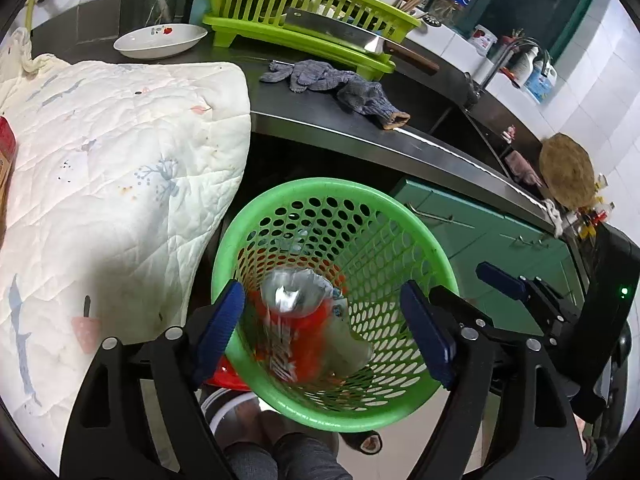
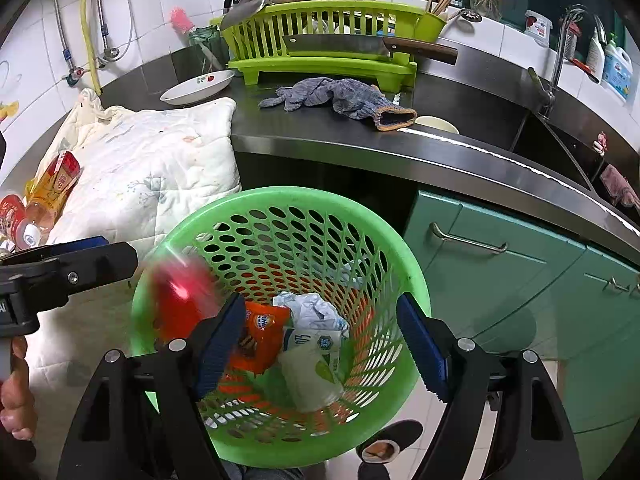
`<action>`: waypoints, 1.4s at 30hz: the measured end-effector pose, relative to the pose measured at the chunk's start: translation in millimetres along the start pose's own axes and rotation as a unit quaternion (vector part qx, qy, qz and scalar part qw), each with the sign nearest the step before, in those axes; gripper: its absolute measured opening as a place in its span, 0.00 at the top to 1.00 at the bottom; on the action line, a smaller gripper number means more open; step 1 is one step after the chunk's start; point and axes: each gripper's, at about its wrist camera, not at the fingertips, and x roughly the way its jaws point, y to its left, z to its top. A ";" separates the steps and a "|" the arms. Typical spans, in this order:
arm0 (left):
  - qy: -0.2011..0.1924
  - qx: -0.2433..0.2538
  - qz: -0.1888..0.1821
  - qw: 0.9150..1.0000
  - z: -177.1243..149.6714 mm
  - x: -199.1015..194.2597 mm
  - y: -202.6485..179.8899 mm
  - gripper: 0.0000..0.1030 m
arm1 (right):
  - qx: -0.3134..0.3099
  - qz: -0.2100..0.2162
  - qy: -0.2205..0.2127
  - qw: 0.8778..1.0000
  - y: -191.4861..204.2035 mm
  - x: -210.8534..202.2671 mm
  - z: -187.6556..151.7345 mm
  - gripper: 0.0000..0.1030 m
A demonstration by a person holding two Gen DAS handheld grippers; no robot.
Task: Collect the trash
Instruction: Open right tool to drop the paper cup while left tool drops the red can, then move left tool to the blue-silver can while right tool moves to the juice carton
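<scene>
A green perforated basket [image 1: 420,236] [image 2: 400,264] stands on the floor below the counter. A red snack bag [image 1: 294,320], blurred with motion, is in the air inside the basket's mouth, between the fingers of my open left gripper [image 1: 324,328] and free of them. It shows as a red blur [image 2: 180,300] in the right wrist view. My right gripper [image 2: 320,344] is open and empty above the basket, which holds an orange wrapper [image 2: 260,332], crumpled paper [image 2: 312,308] and a white carton [image 2: 312,368].
A white quilted cloth [image 1: 120,160] lies over the counter at the left, with more wrappers [image 2: 48,192] on its far side. A grey rag [image 2: 340,96], a plate [image 2: 196,86], a green dish rack [image 2: 320,40] with a cleaver, and the sink [image 2: 560,140] are on the counter.
</scene>
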 end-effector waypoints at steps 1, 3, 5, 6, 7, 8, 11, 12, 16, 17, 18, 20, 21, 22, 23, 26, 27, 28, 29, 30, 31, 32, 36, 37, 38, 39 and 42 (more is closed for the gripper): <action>-0.001 0.001 0.003 1.000 -0.8 -2.5 0.7 0.22 | -0.001 0.001 0.000 1.000 1.2 -0.8 -0.4 0.27; -0.008 0.001 0.007 1.000 -2.4 -10.5 3.2 0.22 | -0.003 0.001 -0.001 1.000 4.6 -2.8 -1.4 0.27; -0.015 0.002 0.012 1.000 -3.8 -19.2 6.1 0.22 | -0.007 0.003 -0.003 1.000 8.7 -5.7 -1.3 0.27; -0.021 0.004 0.016 1.000 -5.6 -26.6 8.1 0.22 | -0.009 0.005 -0.004 1.000 11.2 -7.2 -1.3 0.27; -0.025 0.005 0.021 0.999 -6.7 -31.5 9.8 0.22 | -0.011 0.008 -0.006 1.000 14.9 -9.1 -1.0 0.27; -0.029 0.006 0.028 0.999 -8.0 -37.0 11.6 0.22 | -0.013 0.010 -0.007 1.000 17.8 -10.0 -0.8 0.27; -0.040 0.002 0.041 0.998 -13.8 -56.4 20.6 0.22 | -0.022 0.020 -0.010 1.000 30.6 -13.0 0.9 0.27; -0.044 0.000 0.045 0.998 -15.6 -62.6 23.8 0.22 | -0.024 0.024 -0.010 0.999 34.7 -13.5 1.5 0.27; -0.062 -0.010 0.071 0.995 -26.1 -92.1 39.9 0.22 | -0.039 0.045 -0.012 0.998 57.9 -16.1 4.0 0.27; -0.066 -0.013 0.078 0.995 -28.6 -99.2 44.8 0.22 | -0.043 0.047 -0.013 0.998 63.0 -16.6 4.7 0.27; -0.071 -0.019 0.085 0.994 -32.1 -107.8 51.4 0.22 | -0.048 0.052 -0.013 0.997 70.2 -16.7 5.8 0.27; -0.078 -0.029 0.097 0.992 -37.4 -119.8 62.1 0.22 | -0.055 0.066 -0.012 0.996 84.2 -16.1 8.5 0.27; -0.082 -0.034 0.104 0.991 -39.8 -125.5 67.9 0.22 | -0.057 0.071 -0.012 0.996 89.0 -16.5 8.8 0.27; -0.088 -0.042 0.115 0.989 -43.5 -134.7 76.6 0.22 | -0.062 0.078 -0.013 0.995 97.8 -16.6 10.3 0.27; -0.091 -0.047 0.122 0.987 -45.8 -139.7 81.4 0.22 | -0.066 0.083 -0.014 0.994 103.0 -16.5 11.5 0.27; -0.105 -0.066 0.147 0.981 -54.8 -159.9 103.3 0.22 | -0.082 0.100 -0.015 0.991 127.8 -16.6 15.5 0.27; -0.111 -0.075 0.155 0.979 -58.5 -168.5 113.0 0.22 | -0.086 0.104 -0.015 0.991 134.5 -16.6 16.3 0.27; -0.114 -0.082 0.160 0.977 -61.0 -174.7 120.2 0.22 | -0.092 0.111 -0.014 0.989 143.0 -16.4 17.7 0.27; -0.117 -0.090 0.165 0.975 -64.2 -180.8 127.6 0.22 | -0.097 0.117 -0.014 0.988 150.6 -16.1 19.0 0.27; -0.120 -0.097 0.171 0.973 -66.9 -186.7 135.0 0.22 | -0.102 0.123 -0.013 0.987 157.9 -15.6 20.6 0.27; -0.124 -0.107 0.177 0.970 -70.5 -194.0 144.0 0.22 | -0.108 0.129 -0.013 0.986 168.1 -15.0 22.2 0.27; -0.127 -0.117 0.184 0.968 -74.2 -201.0 152.8 0.22 | -0.113 0.133 -0.013 0.985 174.3 -14.7 23.1 0.27; -0.137 -0.161 0.205 0.956 -87.4 -222.4 184.5 0.22 | -0.137 0.153 -0.010 0.979 208.1 -11.3 28.2 0.27; -0.139 -0.170 0.209 0.953 -89.6 -225.3 189.2 0.22 | -0.141 0.157 -0.009 0.977 215.0 -10.8 28.8 0.27; -0.141 -0.181 0.214 0.949 -92.0 -229.2 196.5 0.22 | -0.147 0.163 -0.008 0.976 224.2 -9.3 31.1 0.27; -0.142 -0.189 0.217 0.947 -94.0 -231.8 201.7 0.22 | -0.151 0.167 -0.007 0.974 231.8 -7.8 33.6 0.27; -0.147 -0.220 0.225 0.938 -101.7 -240.8 221.2 0.23 | -0.156 0.182 -0.002 0.971 250.1 -2.2 42.4 0.27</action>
